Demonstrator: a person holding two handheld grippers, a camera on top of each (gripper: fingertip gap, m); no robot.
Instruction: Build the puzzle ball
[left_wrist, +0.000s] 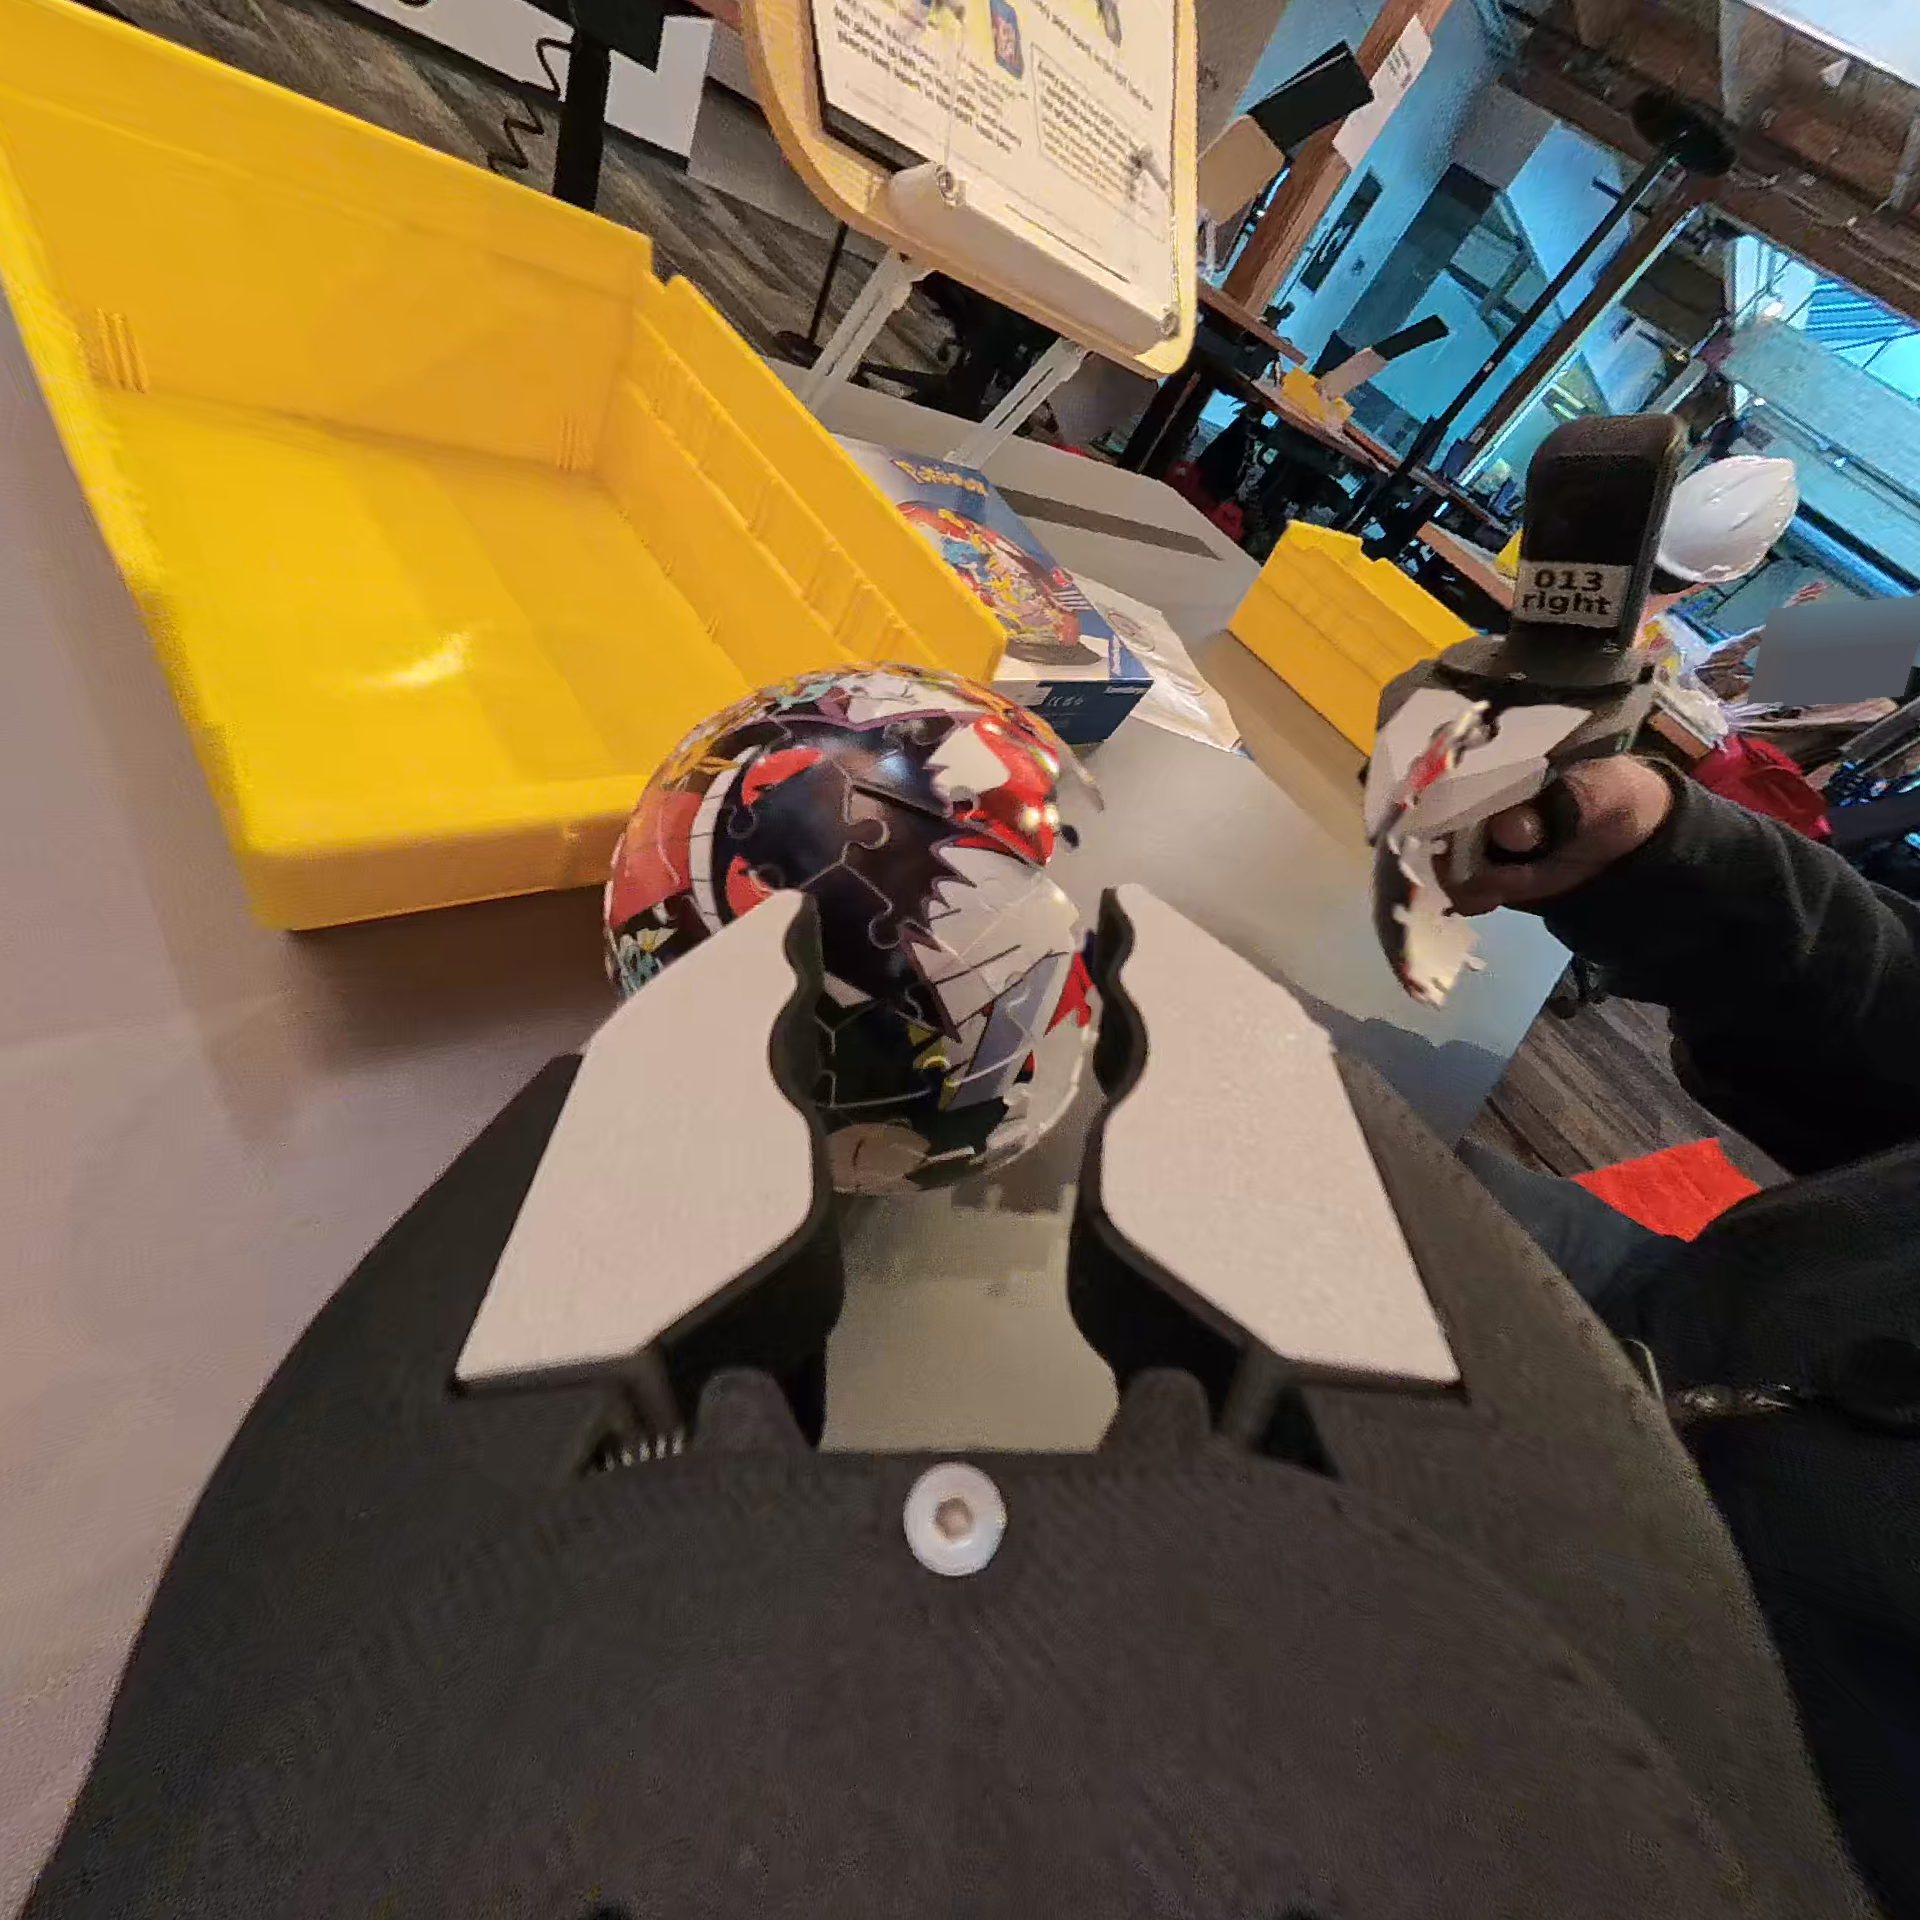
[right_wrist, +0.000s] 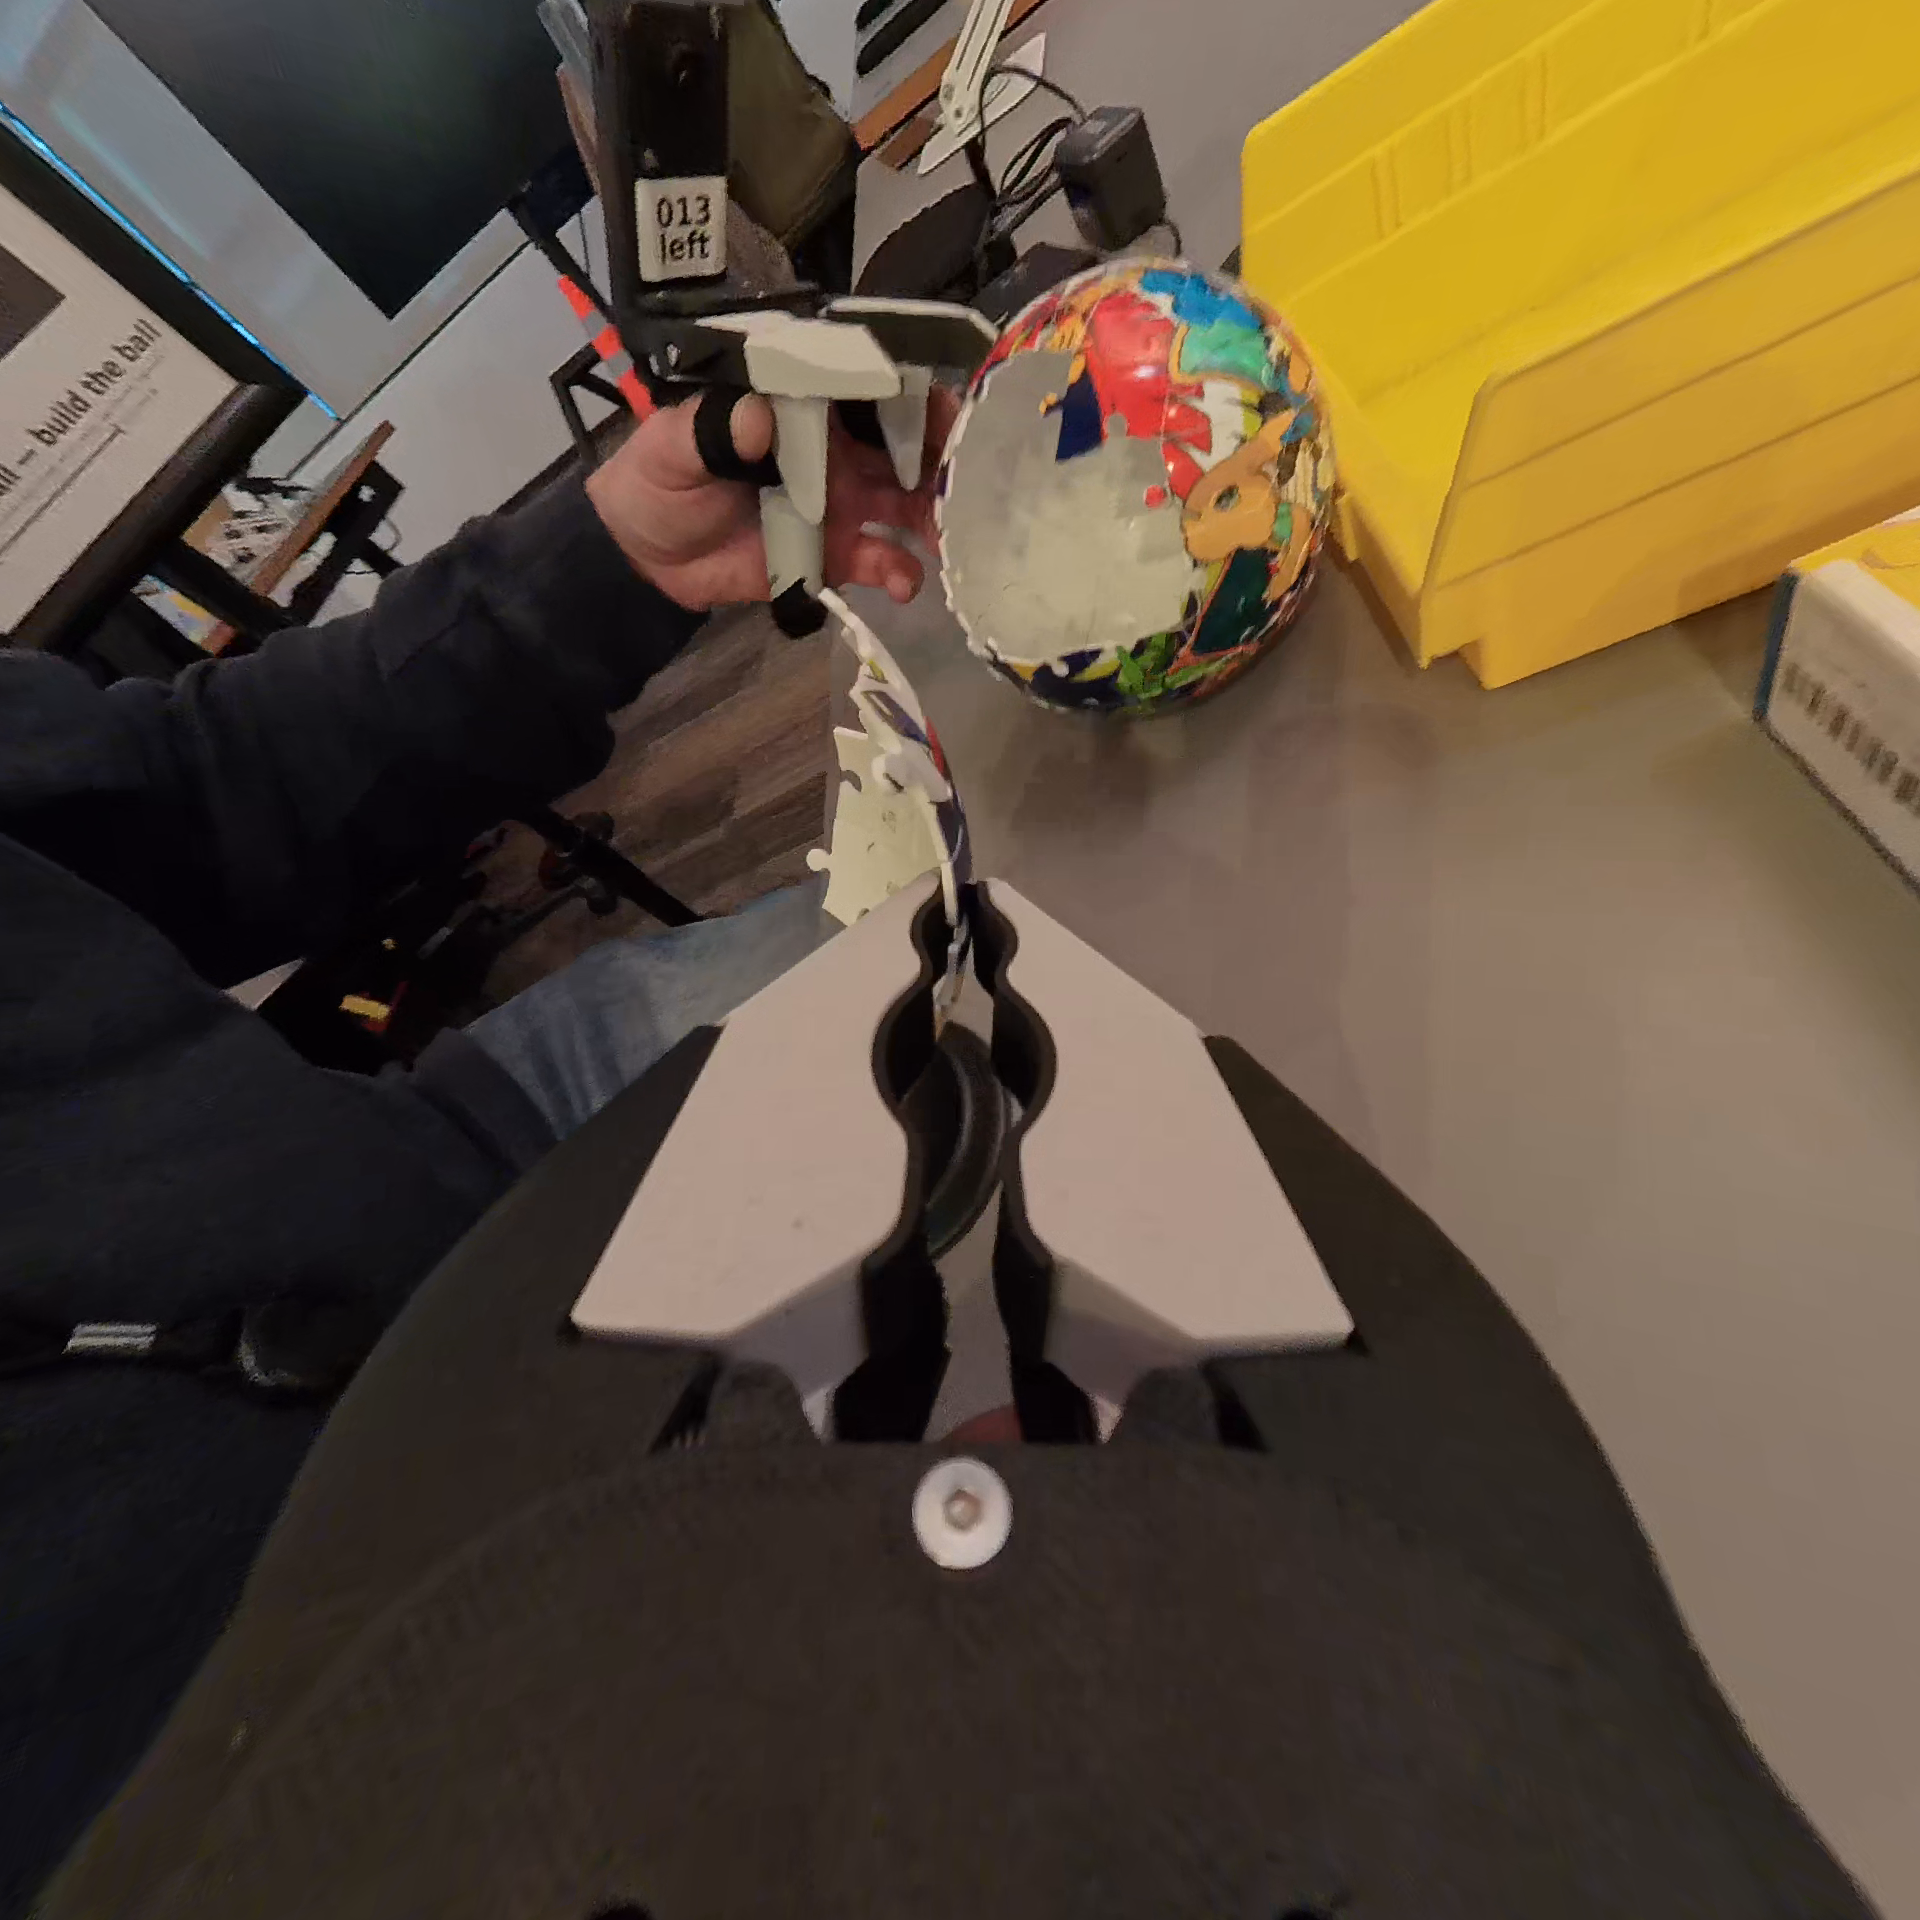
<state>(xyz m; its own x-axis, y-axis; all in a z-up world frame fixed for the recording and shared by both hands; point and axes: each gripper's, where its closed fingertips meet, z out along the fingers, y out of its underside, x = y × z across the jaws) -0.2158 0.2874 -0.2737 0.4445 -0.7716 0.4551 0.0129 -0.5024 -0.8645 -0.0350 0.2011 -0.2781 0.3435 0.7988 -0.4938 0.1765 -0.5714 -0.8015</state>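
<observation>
Your right gripper is clamped on the edge of a curved section of joined puzzle pieces, held in the air just beside the puzzle ball, which sits on the grey table against the yellow bin. Your left gripper stands with fingers apart around the ball, gripping nothing I can see. Pinched only by its rim, that section could flex and shed pieces, and pushing it into the ball's open gap could roll the unclamped ball away.

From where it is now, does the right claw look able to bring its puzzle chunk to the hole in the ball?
Probably yes. The right claw is shut on the puzzle chunk, and the hole faces it across bare table. The open left claw sits close beside the ball, which may crowd the approach.
</observation>
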